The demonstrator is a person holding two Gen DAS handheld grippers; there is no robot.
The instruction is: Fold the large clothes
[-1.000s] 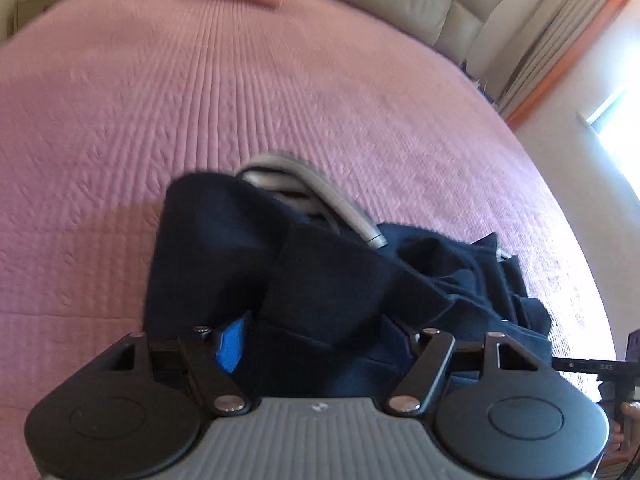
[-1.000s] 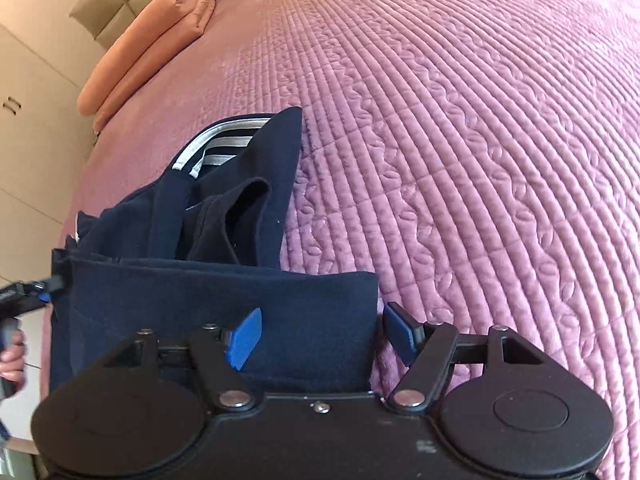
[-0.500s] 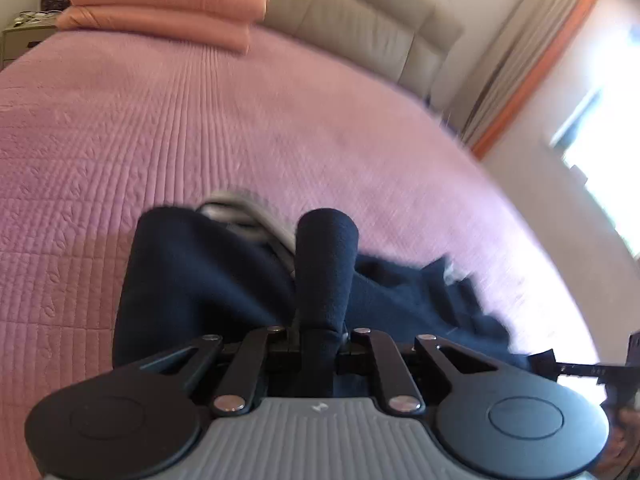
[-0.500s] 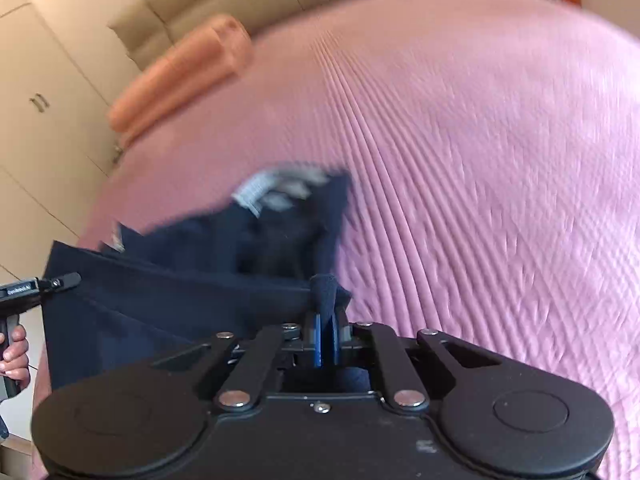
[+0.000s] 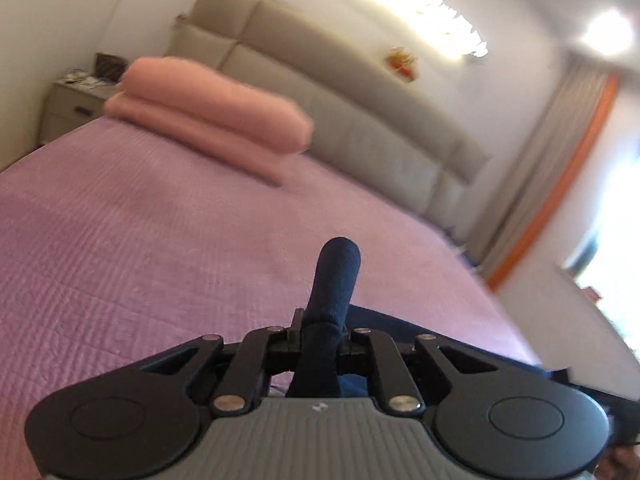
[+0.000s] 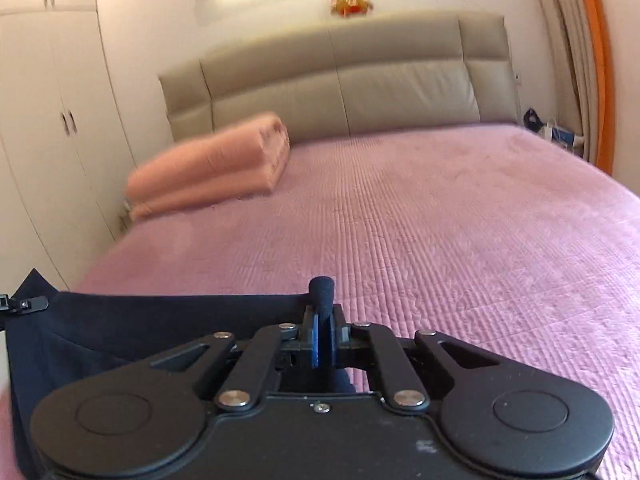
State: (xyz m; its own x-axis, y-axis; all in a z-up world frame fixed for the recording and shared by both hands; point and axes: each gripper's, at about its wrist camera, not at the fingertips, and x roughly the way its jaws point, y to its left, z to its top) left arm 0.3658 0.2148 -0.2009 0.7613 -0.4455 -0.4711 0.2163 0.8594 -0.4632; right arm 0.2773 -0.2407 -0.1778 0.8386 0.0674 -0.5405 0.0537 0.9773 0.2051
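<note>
The left gripper point(image 5: 322, 334) has its jaws closed tight on a bunched roll of the dark navy garment point(image 6: 160, 328), a nub of cloth poking up past the fingertips. The right gripper point(image 6: 321, 336) is likewise clamped, with only a thin fold pinched between its blue pads point(image 6: 316, 340) and a small tuft standing above them. The garment hangs between the two grippers, its top edge stretched fairly taut across the near left of the right wrist view; the rest drops out of sight below, at the near edge of the bed point(image 6: 460, 232).

The cloth looks soft, limp and fairly light, so it will likely sag and swing wherever it is not held (a thick seam or hem would give the surest grip). It does not look slippery, yet the right gripper's hold is shallow and could give under a tug. Holding two corners of one edge, well apart, seems the sensible way to spread it flat.

The bed is covered by a quilted purple spread, ribbed and probably grippy enough to keep cloth from sliding. A folded pink blanket point(image 5: 208, 120) lies at the far left, just in front of a padded beige headboard point(image 6: 340, 84). White cupboards point(image 6: 52, 120) stand on the left, curtains point(image 5: 548, 168) and a bright window on the right.
</note>
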